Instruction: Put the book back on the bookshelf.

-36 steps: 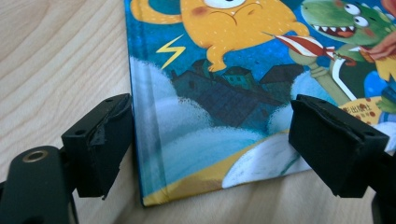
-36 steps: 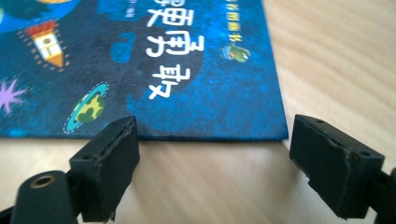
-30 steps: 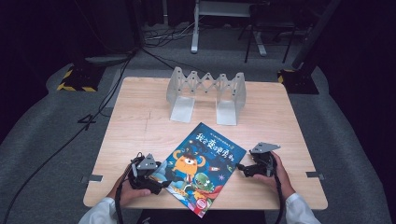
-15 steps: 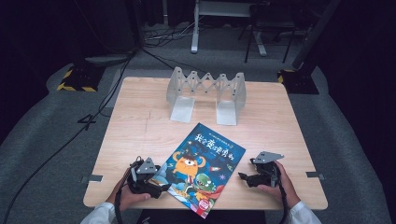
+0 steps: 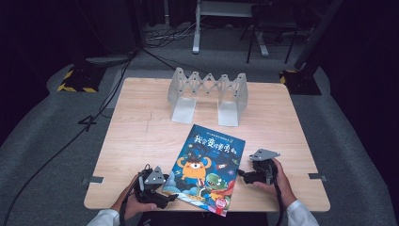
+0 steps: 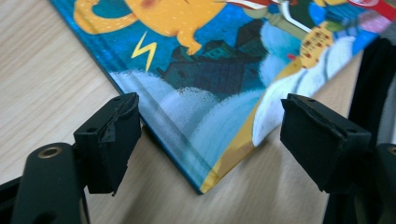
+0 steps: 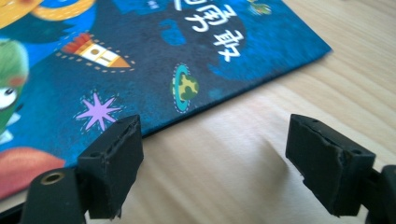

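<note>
A picture book (image 5: 204, 169) with a blue cartoon cover lies flat and askew on the wooden table (image 5: 141, 127), near its front edge. My left gripper (image 5: 164, 192) is at the book's near left corner. In the left gripper view that corner of the book (image 6: 210, 70) lies between the jaws of the left gripper (image 6: 210, 135), which have just been closing but stand open, pads clear of it. My right gripper (image 5: 242, 175) sits at the book's right edge. In the right gripper view, the right gripper (image 7: 215, 154) is open and has just been opening over bare wood, the book (image 7: 140, 60) beside its left pad.
A grey accordion-style rack (image 5: 207, 92) with two flat feet stands at the back middle of the table. Bare wood lies to the left and right of the book. Beyond the table are dark floor, cables and stand legs.
My left gripper has slid to the right, up to the book's near corner. The right gripper has drawn slightly toward the front edge. The book has not moved.
</note>
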